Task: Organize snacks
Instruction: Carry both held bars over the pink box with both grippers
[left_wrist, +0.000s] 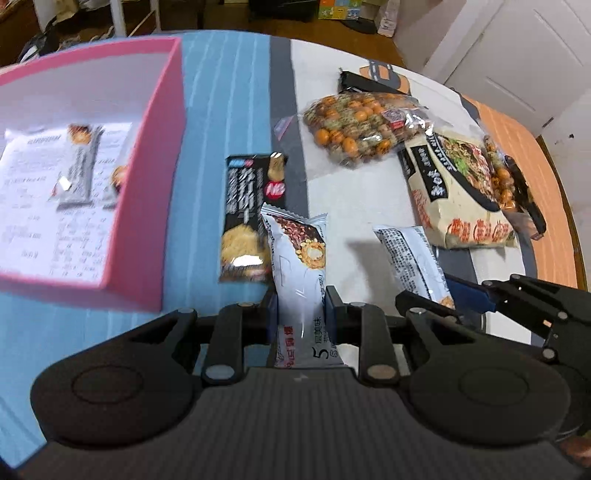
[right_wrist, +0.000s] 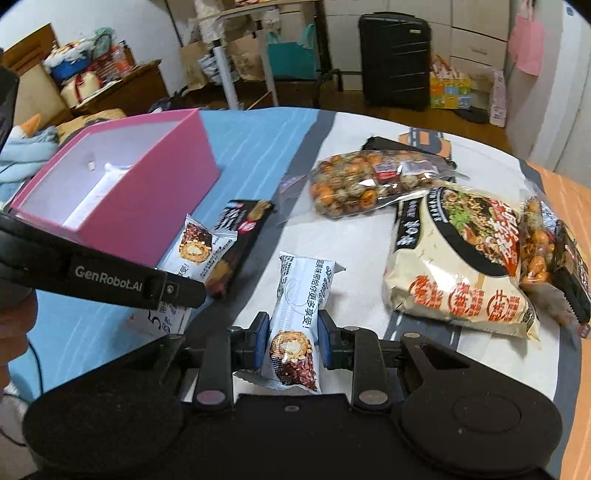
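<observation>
Snack bars fill both my claws: my left gripper (left_wrist: 301, 314) clamps a white bar (left_wrist: 299, 273) at lower centre; my right gripper (right_wrist: 291, 334) clamps another bar (right_wrist: 295, 328). Beyond, upper left, stands the pink box (left_wrist: 155, 177).

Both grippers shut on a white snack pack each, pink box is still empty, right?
Not quite: the pink box is not empty. The left wrist view shows a grey snack bar lying on a printed sheet inside it. The rest holds: the left gripper and the right gripper are each shut on a white snack pack.
</observation>
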